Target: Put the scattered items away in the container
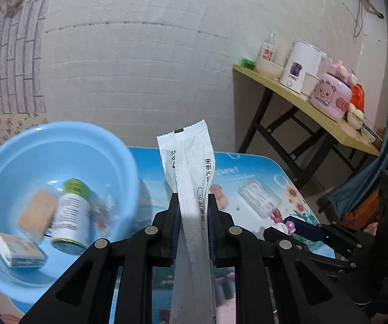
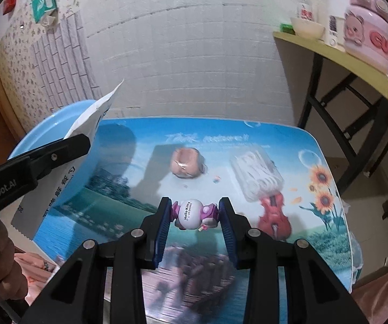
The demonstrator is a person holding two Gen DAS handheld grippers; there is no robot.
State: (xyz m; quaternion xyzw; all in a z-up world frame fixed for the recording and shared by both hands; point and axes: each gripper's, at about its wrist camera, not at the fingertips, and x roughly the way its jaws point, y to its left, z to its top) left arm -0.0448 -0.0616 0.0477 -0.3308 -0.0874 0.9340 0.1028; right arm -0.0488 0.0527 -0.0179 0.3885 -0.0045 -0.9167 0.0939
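My left gripper [image 1: 193, 202] is shut on a white sachet [image 1: 190, 167] and holds it upright above the table, to the right of the light blue basin [image 1: 113, 145]. The basin holds a green-capped bottle [image 1: 71, 213], a tan sponge-like block [image 1: 36, 213] and a small box [image 1: 18, 249]. My right gripper [image 2: 195, 208] is closed on a Hello Kitty figurine [image 2: 194, 213], its pads touching both sides, low over the table. A wrapped pink bun [image 2: 186, 162] and a clear pack of white items [image 2: 256, 170] lie on the table beyond it.
The table has a printed landscape cover [image 2: 113, 202]. A yellow side table [image 2: 356, 59] with cups, a bowl and a pink appliance stands at the right, by a tiled wall. In the right wrist view the left gripper [image 2: 84, 140] and basin [image 2: 56, 124] sit at the left.
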